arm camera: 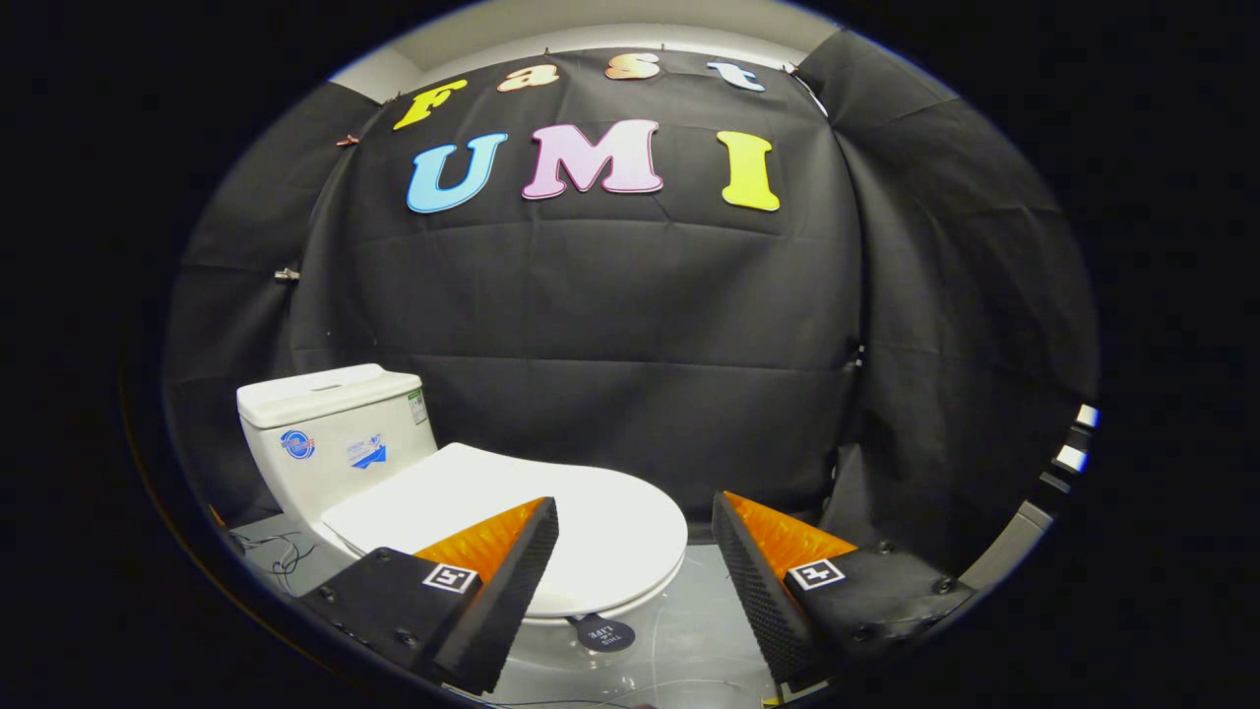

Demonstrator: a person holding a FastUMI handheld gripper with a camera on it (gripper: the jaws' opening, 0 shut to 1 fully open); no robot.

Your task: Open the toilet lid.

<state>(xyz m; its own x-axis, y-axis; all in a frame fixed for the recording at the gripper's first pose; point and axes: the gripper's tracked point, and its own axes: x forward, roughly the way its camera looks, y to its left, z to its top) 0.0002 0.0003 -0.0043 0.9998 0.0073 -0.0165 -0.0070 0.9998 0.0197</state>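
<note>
My tongs (635,551) hang wide open, holding nothing, above the shut toilet lid (591,512) at lower center. I'd guess it's light, rigid, slick plastic; I'd hook its front lip.

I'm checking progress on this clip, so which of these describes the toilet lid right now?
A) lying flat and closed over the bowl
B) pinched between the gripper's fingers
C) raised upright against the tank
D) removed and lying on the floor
A: the white lid lies flat over the bowl in front of the tank, while the gripper is open, its fingers apart and holding nothing, with the lid's front edge between them.
</note>
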